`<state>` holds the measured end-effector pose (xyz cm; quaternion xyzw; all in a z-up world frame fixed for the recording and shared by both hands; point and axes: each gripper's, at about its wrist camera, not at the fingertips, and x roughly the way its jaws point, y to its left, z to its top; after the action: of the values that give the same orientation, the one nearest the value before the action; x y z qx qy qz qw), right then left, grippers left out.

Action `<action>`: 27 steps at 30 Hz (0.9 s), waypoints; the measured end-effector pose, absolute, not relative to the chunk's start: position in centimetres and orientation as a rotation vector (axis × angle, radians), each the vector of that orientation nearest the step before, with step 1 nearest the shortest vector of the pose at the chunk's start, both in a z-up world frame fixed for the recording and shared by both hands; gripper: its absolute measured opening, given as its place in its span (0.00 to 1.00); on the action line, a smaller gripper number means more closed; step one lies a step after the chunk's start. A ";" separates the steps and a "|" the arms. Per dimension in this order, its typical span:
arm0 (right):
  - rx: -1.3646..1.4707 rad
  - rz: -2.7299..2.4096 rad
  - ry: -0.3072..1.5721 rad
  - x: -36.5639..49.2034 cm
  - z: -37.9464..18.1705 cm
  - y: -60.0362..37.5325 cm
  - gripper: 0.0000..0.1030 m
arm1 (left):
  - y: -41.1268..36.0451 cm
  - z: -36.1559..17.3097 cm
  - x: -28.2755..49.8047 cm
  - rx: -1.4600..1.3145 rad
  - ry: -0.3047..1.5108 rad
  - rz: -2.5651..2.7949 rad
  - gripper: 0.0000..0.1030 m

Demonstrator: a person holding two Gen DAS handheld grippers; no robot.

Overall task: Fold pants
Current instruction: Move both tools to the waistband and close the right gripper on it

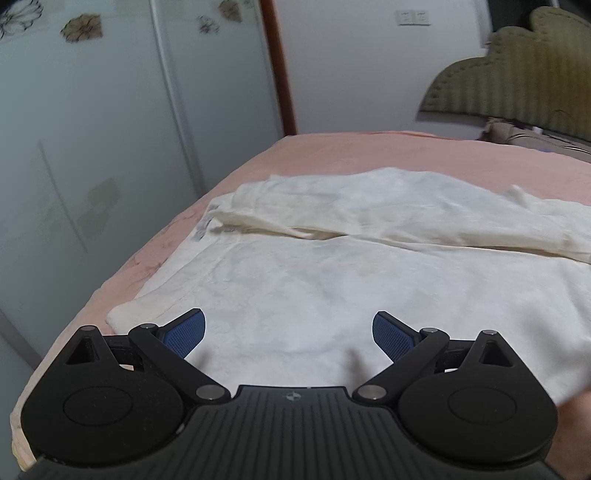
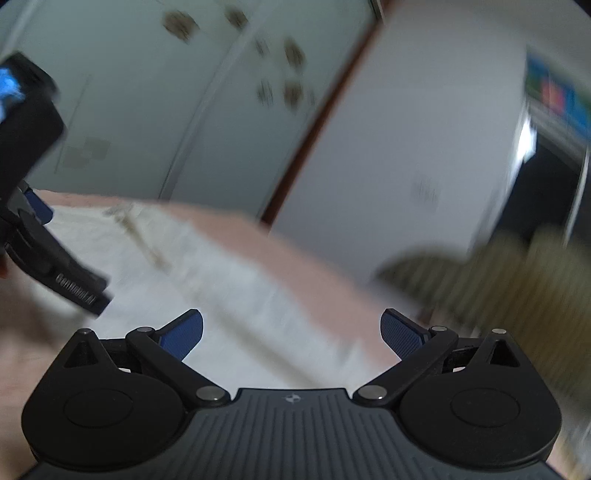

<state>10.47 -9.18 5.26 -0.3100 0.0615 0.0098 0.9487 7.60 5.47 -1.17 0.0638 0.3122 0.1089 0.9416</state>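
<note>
White pants (image 1: 332, 266) lie spread on a pink bed (image 1: 332, 155), with one leg folded over along the far side. My left gripper (image 1: 288, 332) hovers open just above the near edge of the pants, nothing between its blue pads (image 1: 188, 332). The right wrist view is blurred by motion: my right gripper (image 2: 291, 332) is open and empty above the pants (image 2: 207, 280) and the bed (image 2: 295, 258). The left gripper (image 2: 40, 236) shows at the left edge of that view.
Pale wardrobe doors (image 1: 110, 129) with flower decals stand left of the bed. A green padded headboard (image 1: 517, 81) and a pillow are at the far right. A white wall with switches (image 1: 413, 16) is behind. A dark doorway (image 2: 546, 192) shows at the right.
</note>
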 end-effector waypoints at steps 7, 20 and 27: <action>-0.513 0.259 0.360 24.4 6.0 -12.3 1.00 | 7.7 -3.5 10.8 0.112 0.672 0.273 0.96; 0.086 0.407 0.768 49.0 1.1 -16.2 0.75 | 8.3 -6.5 11.1 0.108 0.633 0.256 1.00; 0.020 0.479 0.832 50.9 -2.3 -15.1 0.56 | 8.8 -6.6 11.5 0.083 0.632 0.247 1.00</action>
<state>50.94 -15.10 -2.35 0.0098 0.4003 0.2303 0.8869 11.52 8.78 -6.61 0.0405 0.3097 0.1210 0.9422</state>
